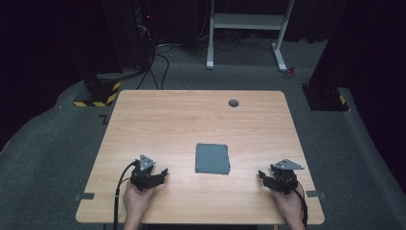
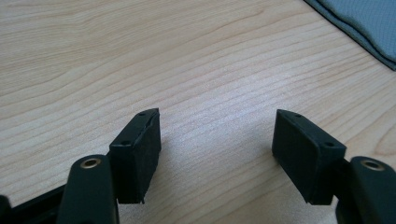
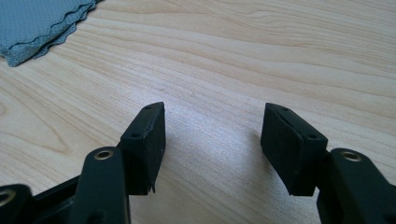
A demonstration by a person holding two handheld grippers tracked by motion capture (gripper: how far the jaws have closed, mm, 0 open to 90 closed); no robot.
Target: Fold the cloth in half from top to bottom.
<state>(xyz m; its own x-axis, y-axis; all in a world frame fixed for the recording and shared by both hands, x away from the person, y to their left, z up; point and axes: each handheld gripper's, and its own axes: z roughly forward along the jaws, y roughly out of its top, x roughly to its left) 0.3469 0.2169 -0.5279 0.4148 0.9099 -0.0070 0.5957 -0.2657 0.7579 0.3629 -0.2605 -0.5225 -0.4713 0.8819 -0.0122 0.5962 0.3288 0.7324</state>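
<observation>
A folded grey cloth with scalloped edges (image 1: 212, 158) lies flat near the middle of the pale wooden worktop (image 1: 191, 120), squarely between two hand-held black grippers and touching neither. The left gripper (image 1: 163, 174), held low over the worktop's near left part in the person's left hand (image 1: 138, 199), has its jaws spread wide with nothing but bare wood between them; in the left gripper view (image 2: 217, 135) the cloth (image 2: 369, 23) shows at the upper right corner, well apart from the pads and off to their far side. The right gripper (image 1: 262, 174), held in the person's right hand (image 1: 289, 206) near the worktop's right edge, likewise stands released and empty; in the right gripper view (image 3: 212, 128) the cloth's stacked wavy edges (image 3: 42, 25) show at the upper left corner, again well clear of the jaws. A small round grey grommet (image 1: 233, 103) sits in the worktop toward its far edge.
</observation>
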